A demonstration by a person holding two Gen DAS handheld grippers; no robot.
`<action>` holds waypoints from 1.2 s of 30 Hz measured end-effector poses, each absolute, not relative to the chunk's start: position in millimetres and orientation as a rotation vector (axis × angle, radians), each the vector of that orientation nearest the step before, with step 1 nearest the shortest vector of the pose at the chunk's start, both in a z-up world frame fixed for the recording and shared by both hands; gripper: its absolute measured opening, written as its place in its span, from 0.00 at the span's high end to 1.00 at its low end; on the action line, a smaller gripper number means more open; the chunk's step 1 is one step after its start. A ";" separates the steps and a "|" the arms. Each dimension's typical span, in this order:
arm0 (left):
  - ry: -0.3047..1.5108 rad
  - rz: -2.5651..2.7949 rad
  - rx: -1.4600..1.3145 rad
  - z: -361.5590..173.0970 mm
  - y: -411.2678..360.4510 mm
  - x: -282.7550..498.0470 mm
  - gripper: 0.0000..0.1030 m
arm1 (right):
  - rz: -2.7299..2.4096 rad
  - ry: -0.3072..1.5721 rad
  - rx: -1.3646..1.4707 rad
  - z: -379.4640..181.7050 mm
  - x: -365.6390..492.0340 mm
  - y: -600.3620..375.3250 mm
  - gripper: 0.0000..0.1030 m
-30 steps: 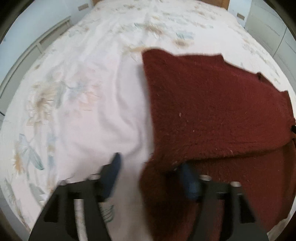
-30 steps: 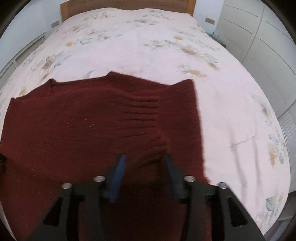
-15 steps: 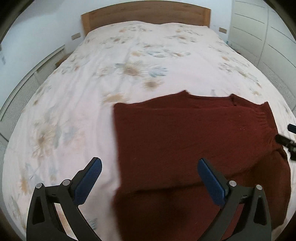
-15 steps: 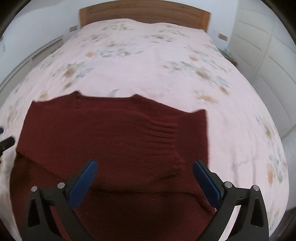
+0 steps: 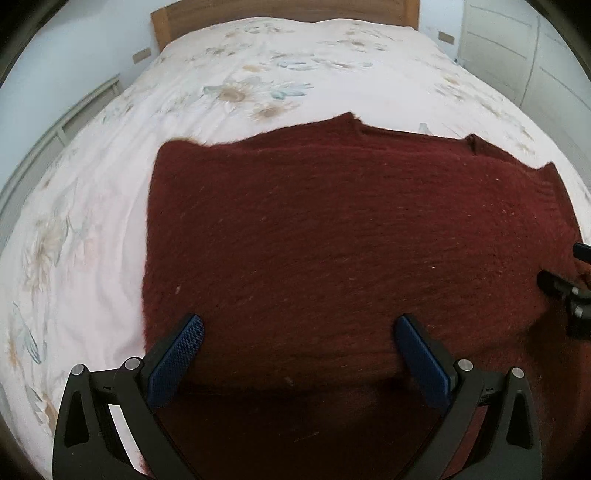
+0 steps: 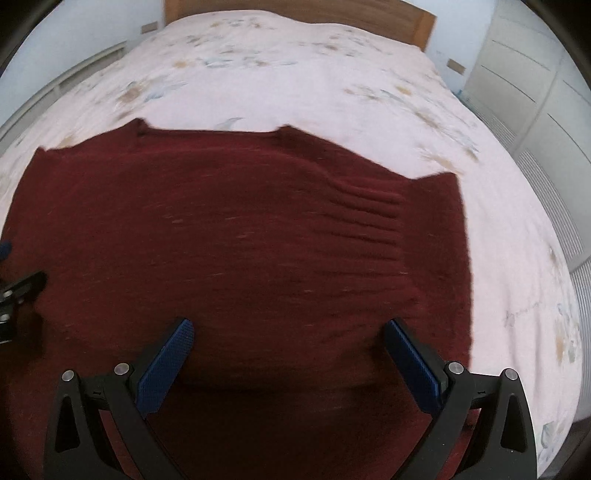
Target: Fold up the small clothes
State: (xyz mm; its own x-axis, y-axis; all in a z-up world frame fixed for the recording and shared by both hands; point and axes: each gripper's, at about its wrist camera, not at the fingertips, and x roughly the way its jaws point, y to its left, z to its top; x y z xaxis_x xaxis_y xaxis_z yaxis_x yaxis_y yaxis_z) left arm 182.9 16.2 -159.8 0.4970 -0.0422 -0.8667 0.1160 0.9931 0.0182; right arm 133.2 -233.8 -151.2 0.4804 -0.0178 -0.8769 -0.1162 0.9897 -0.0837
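A dark red knitted sweater (image 5: 351,240) lies on the bed, its near part folded over the far part, with a fold edge just beyond both grippers. It also shows in the right wrist view (image 6: 240,240), with a ribbed cuff (image 6: 369,218) on its right side. My left gripper (image 5: 299,332) is open and empty above the sweater's near left part. My right gripper (image 6: 288,332) is open and empty above the near right part. Each gripper shows at the edge of the other's view.
The bed has a white floral cover (image 5: 258,74) and a wooden headboard (image 6: 295,11) at the far end. White wardrobe doors (image 6: 535,92) stand on the right. A white rail (image 5: 74,114) runs along the left side.
Both grippers let go of the sweater's edge, opened wide and drew back and up. The folded layer now lies flat on the sweater.
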 end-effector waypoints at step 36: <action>1.043 -0.111 -0.001 -100.0 58.1 92.9 0.01 | -0.046 0.989 0.049 -83.8 29.4 -332.4 0.00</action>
State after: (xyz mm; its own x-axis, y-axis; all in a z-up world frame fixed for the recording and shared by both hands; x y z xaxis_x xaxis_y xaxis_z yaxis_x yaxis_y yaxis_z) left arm 92.9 58.1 -100.0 0.4984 -0.0919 -0.8621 0.0912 0.9944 -0.0533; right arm 29.4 -332.4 -83.8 0.5491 -0.0167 -0.8356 0.0618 0.9979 0.0206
